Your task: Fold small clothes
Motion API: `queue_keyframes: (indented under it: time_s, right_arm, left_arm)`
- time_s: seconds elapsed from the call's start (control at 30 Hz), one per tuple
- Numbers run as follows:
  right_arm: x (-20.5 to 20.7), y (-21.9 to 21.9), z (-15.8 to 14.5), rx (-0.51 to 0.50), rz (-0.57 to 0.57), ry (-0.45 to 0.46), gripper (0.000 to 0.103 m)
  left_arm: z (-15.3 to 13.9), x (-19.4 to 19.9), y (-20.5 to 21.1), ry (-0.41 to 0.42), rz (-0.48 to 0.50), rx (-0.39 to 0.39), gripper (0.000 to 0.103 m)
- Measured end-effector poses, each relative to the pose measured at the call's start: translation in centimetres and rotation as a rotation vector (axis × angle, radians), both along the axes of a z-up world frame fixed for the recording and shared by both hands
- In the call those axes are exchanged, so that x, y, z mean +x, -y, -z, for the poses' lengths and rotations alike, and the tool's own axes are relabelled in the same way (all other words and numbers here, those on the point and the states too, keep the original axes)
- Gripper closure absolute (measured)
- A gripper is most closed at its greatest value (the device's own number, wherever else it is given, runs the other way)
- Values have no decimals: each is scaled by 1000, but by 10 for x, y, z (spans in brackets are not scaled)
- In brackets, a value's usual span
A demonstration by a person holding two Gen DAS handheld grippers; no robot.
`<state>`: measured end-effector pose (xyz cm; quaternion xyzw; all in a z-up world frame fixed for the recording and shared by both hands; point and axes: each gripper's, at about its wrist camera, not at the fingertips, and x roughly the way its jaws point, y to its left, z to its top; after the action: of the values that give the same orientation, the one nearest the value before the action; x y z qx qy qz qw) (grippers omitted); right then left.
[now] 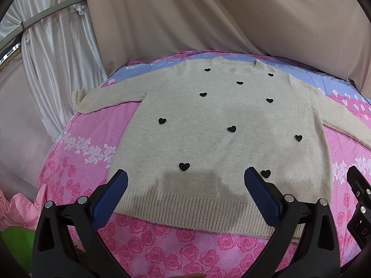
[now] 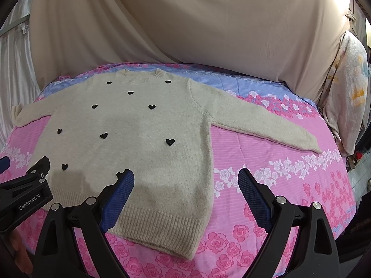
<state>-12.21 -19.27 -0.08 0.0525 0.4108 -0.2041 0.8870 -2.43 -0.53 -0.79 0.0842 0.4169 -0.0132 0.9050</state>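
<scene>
1. On the bed (image 1: 76, 162), over a pink rose-print sheet (image 1: 162, 236) with a blue band at the far side, I see a cream sweater (image 1: 215, 120) lying flat, front side up, neck away from me and ribbed hem (image 1: 197, 210) nearest my grippers.
2. Black hearts (image 1: 184, 166) dot its front.
3. Both sleeves are spread outward: the left sleeve (image 1: 104, 97) reaches toward the bed's left edge, and the right sleeve (image 2: 266, 122) runs out across the pink sheet toward the right.
4. My left gripper (image 1: 185, 185) hovers above the hem at the middle of the sweater, its blue pads (image 1: 111, 199) spread wide with nothing between them.
5. My right gripper (image 2: 186, 185) hangs over the sweater's lower right corner; its jaws also stand wide apart and empty, the left pad (image 2: 120, 199) over the knit and the right one over bare sheet.
6. From the right wrist view I see the left gripper's black body just beside mine at the left edge, with a fingertip below it.
7. Beige cloth (image 1: 231, 18) hangs behind the bed, white curtains (image 1: 53, 53) to the left, and a floral pillow (image 2: 347, 92) stands at the right.
</scene>
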Motion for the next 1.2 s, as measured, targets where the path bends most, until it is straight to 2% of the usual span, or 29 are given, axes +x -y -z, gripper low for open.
queue_keyframes:
  time_s: [1.2]
  right_arm:
    - [5, 1, 4, 9, -9, -16, 14]
  left_arm:
    - [3, 0, 0, -5, 2, 6, 5]
